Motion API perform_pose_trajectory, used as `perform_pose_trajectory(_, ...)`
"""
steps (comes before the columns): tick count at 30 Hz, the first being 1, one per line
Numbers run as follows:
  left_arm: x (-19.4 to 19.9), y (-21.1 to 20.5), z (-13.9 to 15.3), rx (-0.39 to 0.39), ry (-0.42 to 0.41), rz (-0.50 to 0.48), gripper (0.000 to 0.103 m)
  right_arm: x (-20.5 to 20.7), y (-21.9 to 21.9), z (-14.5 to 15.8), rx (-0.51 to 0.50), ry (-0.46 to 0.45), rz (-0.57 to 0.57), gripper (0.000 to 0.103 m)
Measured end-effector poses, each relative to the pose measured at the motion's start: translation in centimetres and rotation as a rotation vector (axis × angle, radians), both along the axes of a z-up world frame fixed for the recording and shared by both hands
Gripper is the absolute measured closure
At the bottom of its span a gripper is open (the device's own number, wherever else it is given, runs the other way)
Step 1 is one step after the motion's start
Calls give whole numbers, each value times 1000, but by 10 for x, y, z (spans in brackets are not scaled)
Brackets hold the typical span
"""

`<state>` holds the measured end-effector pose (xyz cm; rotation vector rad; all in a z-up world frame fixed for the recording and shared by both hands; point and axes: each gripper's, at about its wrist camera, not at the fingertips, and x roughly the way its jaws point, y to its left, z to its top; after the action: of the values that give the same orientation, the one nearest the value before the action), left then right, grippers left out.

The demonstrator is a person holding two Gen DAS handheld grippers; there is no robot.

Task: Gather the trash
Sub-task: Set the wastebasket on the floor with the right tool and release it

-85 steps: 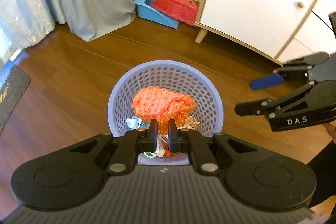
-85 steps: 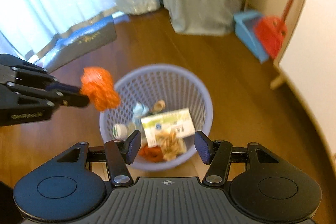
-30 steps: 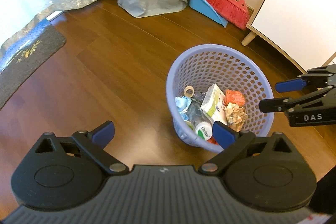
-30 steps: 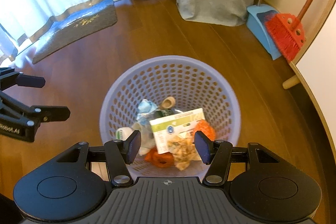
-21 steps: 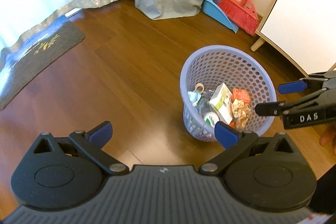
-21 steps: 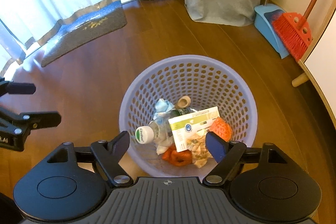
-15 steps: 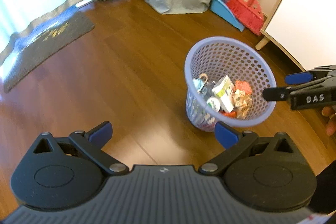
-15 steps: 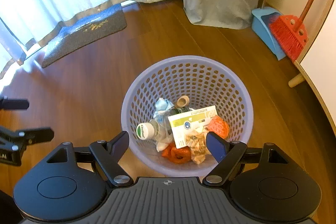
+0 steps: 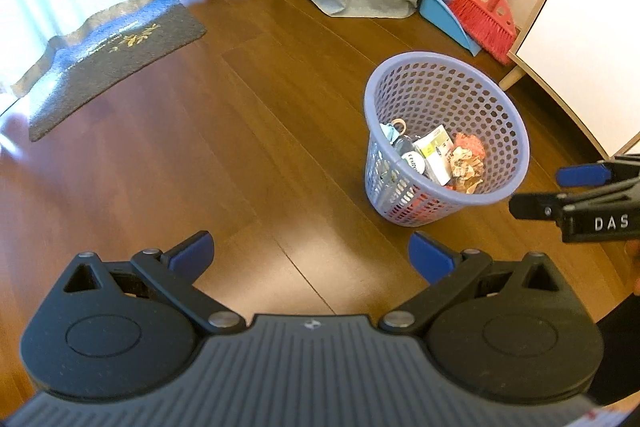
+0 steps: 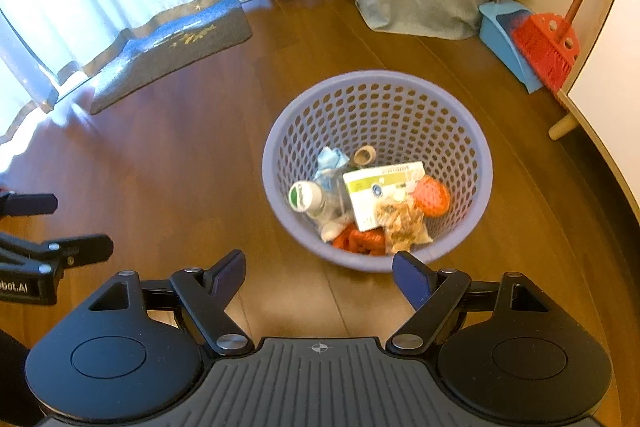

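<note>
While both grippers hang empty above the wooden floor, the lavender basket stands near the cabinet leg with the trash piled inside: a plastic bottle, a white carton, an orange mesh wad and crumpled paper. The left gripper is spread wide with nothing between its blue pads, over bare boards. The right gripper is wide too, and its jaws have just been opening, with nothing between them either.

What could go wrong? I judge the basket light and tall, so a low swing from the right gripper, which hangs close to its near rim, could tip it and spill the lot. The broom and dustpan lean by the wall, well clear.

Against the earliest view, the orange wad that the left gripper pinched above the basket is now down among the rubbish. The left gripper has gone from pinched to wide, and both views show the basket farther off than before, with no loose trash visible on the floor.
</note>
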<state>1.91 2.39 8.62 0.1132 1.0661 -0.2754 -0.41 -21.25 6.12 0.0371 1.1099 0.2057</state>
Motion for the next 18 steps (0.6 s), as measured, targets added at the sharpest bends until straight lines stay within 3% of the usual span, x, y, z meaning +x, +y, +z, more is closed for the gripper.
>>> perform_pose_trajectory(8, -6, 6, 2, -34, 1, 22, 1, -16, -2, 0, 3, 6, -49, 25)
perform_pose_trajectory(18, 2, 0, -17, -2, 32, 39, 1, -12, -3, -10, -31, 20, -99, 25)
